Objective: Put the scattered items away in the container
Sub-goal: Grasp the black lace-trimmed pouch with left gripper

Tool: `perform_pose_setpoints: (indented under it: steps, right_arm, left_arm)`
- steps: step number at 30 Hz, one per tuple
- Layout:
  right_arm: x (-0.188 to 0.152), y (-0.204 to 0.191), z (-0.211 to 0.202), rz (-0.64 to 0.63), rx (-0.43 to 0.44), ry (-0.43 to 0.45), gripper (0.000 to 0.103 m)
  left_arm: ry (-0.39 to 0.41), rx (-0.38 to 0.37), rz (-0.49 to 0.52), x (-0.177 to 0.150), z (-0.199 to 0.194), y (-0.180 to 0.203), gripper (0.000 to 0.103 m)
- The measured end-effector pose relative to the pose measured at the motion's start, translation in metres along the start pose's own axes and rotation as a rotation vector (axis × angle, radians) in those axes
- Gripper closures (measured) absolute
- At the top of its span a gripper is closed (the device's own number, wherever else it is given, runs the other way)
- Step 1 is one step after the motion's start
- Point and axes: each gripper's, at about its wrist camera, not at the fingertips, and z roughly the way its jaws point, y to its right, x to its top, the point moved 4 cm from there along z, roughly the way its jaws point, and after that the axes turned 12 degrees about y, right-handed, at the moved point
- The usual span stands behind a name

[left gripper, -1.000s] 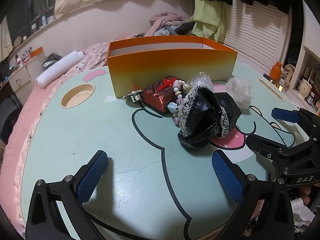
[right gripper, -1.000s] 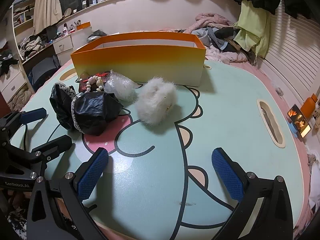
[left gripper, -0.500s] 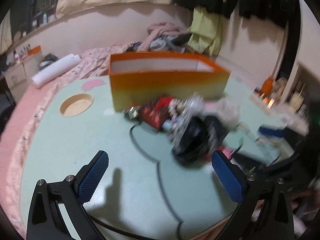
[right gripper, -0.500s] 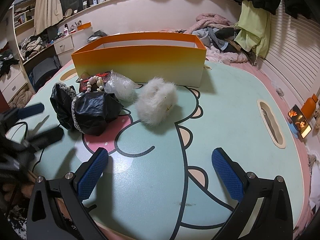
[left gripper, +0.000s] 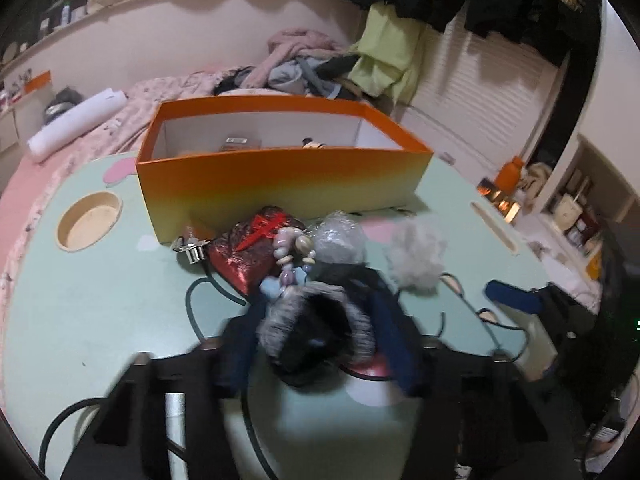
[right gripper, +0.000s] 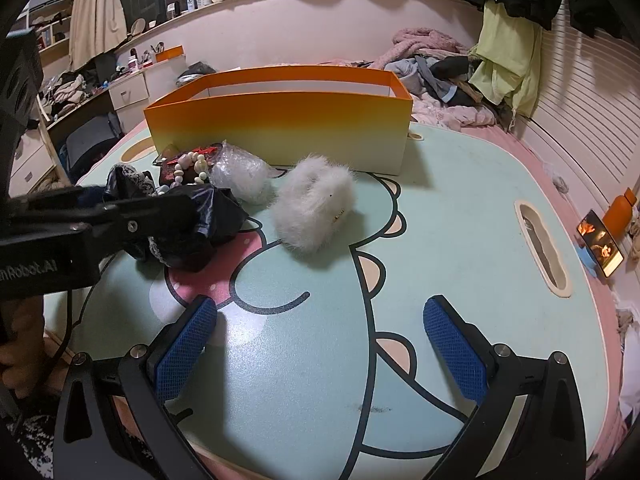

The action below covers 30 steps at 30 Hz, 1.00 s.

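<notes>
An orange box point(left gripper: 280, 176) point(right gripper: 280, 128) stands at the far side of the mint cartoon table, with a few small things inside. In front of it lie a red pouch point(left gripper: 248, 248), a bead bracelet point(left gripper: 292, 256), a clear plastic bag point(left gripper: 340, 236) and a white fluffy piece point(right gripper: 314, 208). My left gripper point(left gripper: 316, 336) point(right gripper: 116, 204) is closing its jaws on a black lace-trimmed bundle point(left gripper: 312, 344) point(right gripper: 216, 216), and the pads press on both its sides. My right gripper point(right gripper: 320, 344) hangs open over bare table, holding nothing.
A round cup recess point(left gripper: 88, 226) sits at the table's left and a long slot point(right gripper: 542, 248) at its right. A lit phone point(right gripper: 600, 240) and an orange bottle point(right gripper: 620, 212) lie past the right edge. A metal clip point(left gripper: 192, 250) rests beside the red pouch.
My left gripper moved forward and up to the black bundle and its jaws came together around it. The right gripper stayed still.
</notes>
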Motion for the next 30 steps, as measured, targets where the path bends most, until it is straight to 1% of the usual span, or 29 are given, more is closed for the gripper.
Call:
perform_pose_setpoints:
  steps: [2,4,7,11,14,16,18,20,21,22,23,30]
  right_arm:
    - [0.0,0.0,0.0,0.0,0.0,0.0,0.0]
    - [0.0,0.0,0.0,0.001,0.0,0.0,0.0]
    - [0.0,0.0,0.0,0.0,0.0,0.0,0.0]
    - [-0.001,0.0,0.0,0.0,0.0,0.0,0.0]
    - [-0.001,0.0,0.0,0.001,0.0,0.0,0.0]
    - [-0.001,0.0,0.0,0.001,0.0,0.0,0.0]
    - [-0.001,0.001,0.0,0.0,0.0,0.001,0.0]
    - [-0.001,0.0,0.0,0.0,0.0,0.0,0.0]
    - [-0.001,0.001,0.0,0.0,0.0,0.001,0.0]
    - [-0.001,0.0,0.0,0.001,0.0,0.001,0.0]
    - [-0.001,0.0,0.0,0.001,0.0,0.001,0.0]
    - [-0.001,0.0,0.0,0.001,0.0,0.001,0.0]
  left_arm:
    - [0.024,-0.004,-0.004,0.002,-0.009,-0.001,0.072]
    - [0.045,-0.004,-0.009,0.003,-0.018,-0.003,0.074]
    - [0.061,-0.006,-0.029,0.0,-0.033,-0.011,0.076]
    - [0.078,0.011,-0.036,-0.006,-0.051,-0.021,0.076]
    - [0.085,0.051,-0.008,-0.012,-0.059,-0.026,0.076]
    - [0.076,0.076,0.005,-0.016,-0.057,-0.029,0.076]
    - [0.063,0.078,-0.01,-0.022,-0.052,-0.032,0.072]
    - [0.058,0.083,-0.021,-0.024,-0.049,-0.033,0.055]
    - [0.052,0.079,-0.018,-0.025,-0.047,-0.033,0.049]
    - [0.044,0.079,-0.009,-0.026,-0.046,-0.032,0.036]
    - [0.042,0.087,-0.001,-0.028,-0.045,-0.032,0.029]
    - [0.056,0.141,0.058,-0.024,-0.037,-0.026,0.029]
